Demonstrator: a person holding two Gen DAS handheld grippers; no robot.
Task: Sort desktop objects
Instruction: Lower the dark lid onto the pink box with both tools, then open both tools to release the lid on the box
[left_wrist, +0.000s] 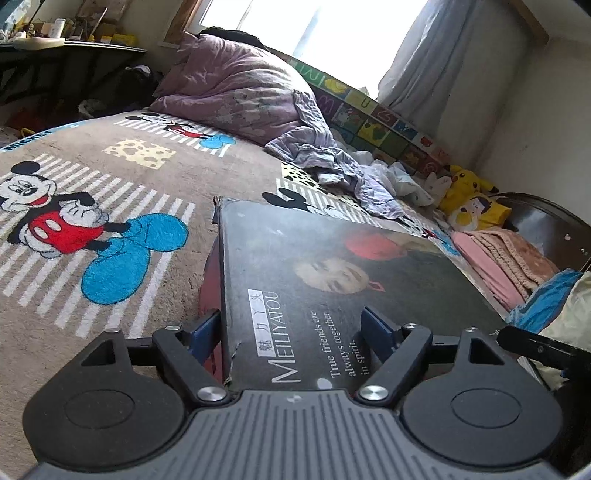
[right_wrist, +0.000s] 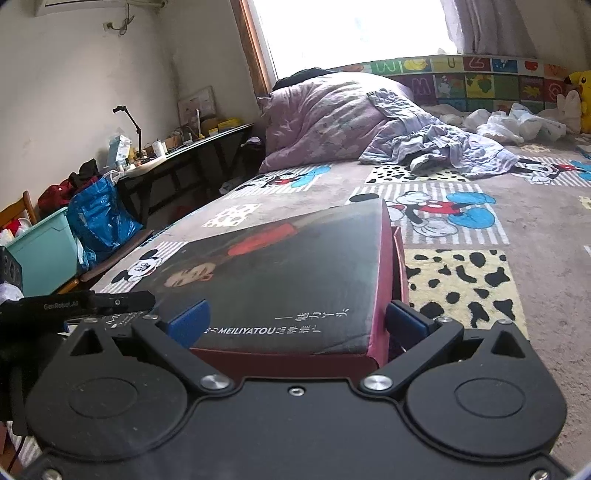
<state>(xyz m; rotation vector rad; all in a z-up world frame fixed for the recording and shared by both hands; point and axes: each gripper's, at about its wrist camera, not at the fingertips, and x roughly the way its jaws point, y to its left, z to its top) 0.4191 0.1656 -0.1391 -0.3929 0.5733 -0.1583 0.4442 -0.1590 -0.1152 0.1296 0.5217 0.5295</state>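
Your left gripper (left_wrist: 291, 332) stands wide open, with one blue pad to the left of the box (left_wrist: 332, 280) corner and the other pad (left_wrist: 376, 328) over the lid; neither pad is seen to press the box. Your right gripper (right_wrist: 297, 325) is also open around the box (right_wrist: 295, 273): its left pad (right_wrist: 190, 325) is over the dark lid, and its right pad (right_wrist: 406, 319) is just beside the red side wall. I cannot tell if this pad touches the wall.

The box lies flat on the Mickey blanket (left_wrist: 110, 192), close in front of both grippers, so each one has a near corner between its fingers. The lid is dark, with a printed face, a red shape and the word MEILIYATOU; it sits a little askew on the red lower part.

Left of the box, in the right wrist view, the other gripper's black body (right_wrist: 92, 299) comes in, touching or almost touching the lid edge. Beyond the box the blanket is bare up to a crumpled lilac cloth (right_wrist: 443, 147) and white plastic bags (right_wrist: 517, 123). Behind these is a folded purple quilt (right_wrist: 332, 114). Far right of the box there are a pink blanket (left_wrist: 498, 258) and yellow plush toys (left_wrist: 469, 199). Far left of it, off the bed, stand a blue bag (right_wrist: 99, 218), a teal bin (right_wrist: 44, 247) and a dark desk (right_wrist: 184, 155) with small things on it.
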